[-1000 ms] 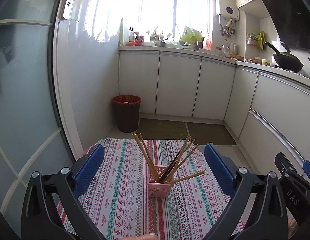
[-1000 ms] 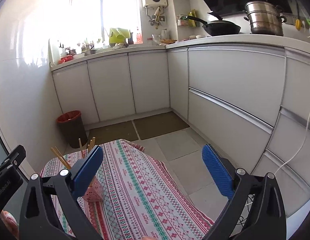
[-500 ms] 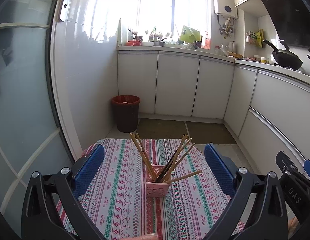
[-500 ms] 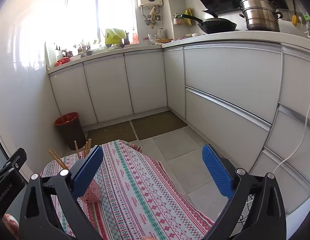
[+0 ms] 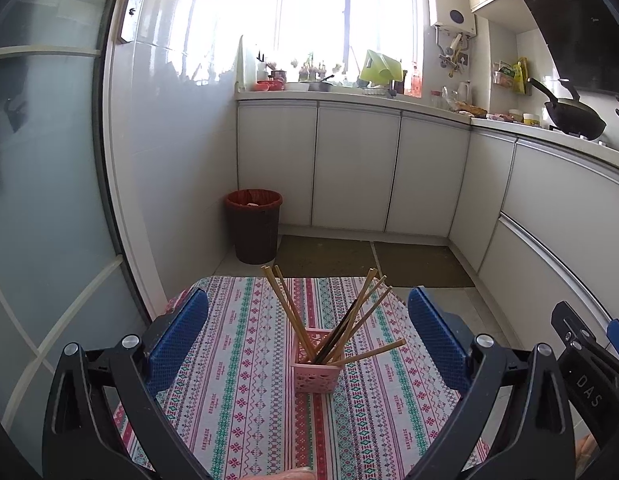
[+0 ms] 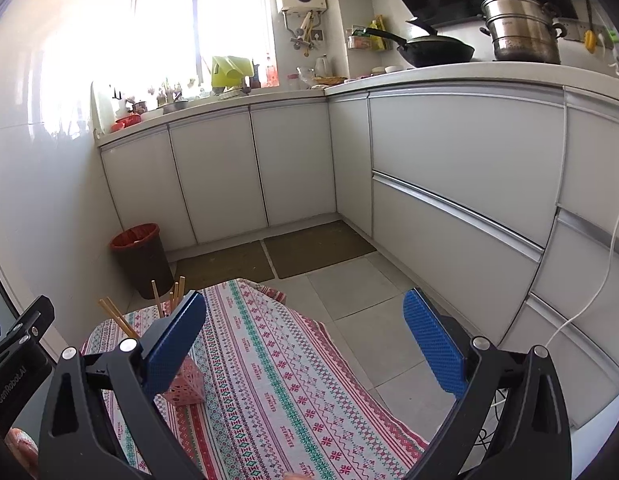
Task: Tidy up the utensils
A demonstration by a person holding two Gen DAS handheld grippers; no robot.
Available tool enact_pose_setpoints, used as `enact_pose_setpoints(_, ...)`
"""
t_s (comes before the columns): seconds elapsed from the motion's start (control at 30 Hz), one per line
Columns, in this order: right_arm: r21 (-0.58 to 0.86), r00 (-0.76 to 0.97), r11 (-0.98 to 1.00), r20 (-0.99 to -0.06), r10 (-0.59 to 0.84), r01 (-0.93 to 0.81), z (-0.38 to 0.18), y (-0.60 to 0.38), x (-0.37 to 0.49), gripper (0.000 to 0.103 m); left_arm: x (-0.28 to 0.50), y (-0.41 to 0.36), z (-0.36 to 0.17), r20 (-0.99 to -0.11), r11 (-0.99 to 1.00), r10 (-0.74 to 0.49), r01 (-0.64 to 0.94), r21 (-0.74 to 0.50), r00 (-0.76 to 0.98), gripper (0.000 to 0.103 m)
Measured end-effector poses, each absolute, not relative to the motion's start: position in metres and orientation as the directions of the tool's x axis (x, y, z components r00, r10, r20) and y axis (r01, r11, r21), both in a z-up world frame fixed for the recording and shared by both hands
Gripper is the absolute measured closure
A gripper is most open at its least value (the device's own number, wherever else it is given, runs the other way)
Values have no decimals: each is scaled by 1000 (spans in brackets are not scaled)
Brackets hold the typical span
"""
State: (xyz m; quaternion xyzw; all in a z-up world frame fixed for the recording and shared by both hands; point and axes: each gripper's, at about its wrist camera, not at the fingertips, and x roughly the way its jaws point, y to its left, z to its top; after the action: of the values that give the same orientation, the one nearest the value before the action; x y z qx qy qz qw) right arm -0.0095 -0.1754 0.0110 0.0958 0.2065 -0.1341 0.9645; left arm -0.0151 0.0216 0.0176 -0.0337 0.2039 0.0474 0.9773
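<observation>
A small pink plastic basket stands upright on the patterned tablecloth, holding several wooden chopsticks and a dark one that fan outward. My left gripper is held above and behind the basket, fingers wide apart, nothing between them. In the right wrist view the basket shows partly behind the left blue pad, with the chopsticks sticking up. My right gripper is open over the cloth, right of the basket, and holds nothing.
The small table ends at the cloth's far edge; tiled floor and brown mats lie beyond. A dark red bin stands by the wall. White cabinets run along the right. A glass door is at left.
Both grippers have drawn back and risen slightly, so the basket sits a little lower and smaller in view. The basket and chopsticks have not moved.
</observation>
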Motion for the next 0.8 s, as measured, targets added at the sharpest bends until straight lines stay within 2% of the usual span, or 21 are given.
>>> enact_pose_setpoints(0.8,130,875,946,-433,-216,298,10,-177,-7,7,-13,25,13,-406,993,86,-112,-41,910,7)
